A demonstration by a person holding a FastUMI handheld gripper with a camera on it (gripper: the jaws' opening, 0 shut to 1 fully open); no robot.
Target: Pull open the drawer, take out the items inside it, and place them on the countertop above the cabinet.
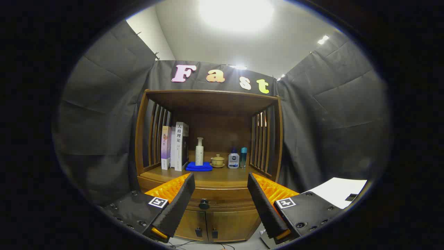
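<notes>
A wooden cabinet stands ahead with a countertop [222, 177] under an open shelf niche. Below the countertop runs the shut drawer front [222, 196] with a dark round knob [204, 203] in its middle. My gripper [221, 180] is open, its two fingers spread wide either side of the drawer front, some way short of the cabinet. The knob sits between the fingers, nearer the left one. Nothing is held. The drawer's inside is hidden.
On the countertop stand books [175, 146] at the left, a white pump bottle [199, 151] on a folded blue cloth [199, 167], a small lidded teacup [218, 161], a white jar [233, 161] and a teal bottle [244, 157]. Two lower doors [208, 222] sit under the drawer. White paper [338, 192] lies at right.
</notes>
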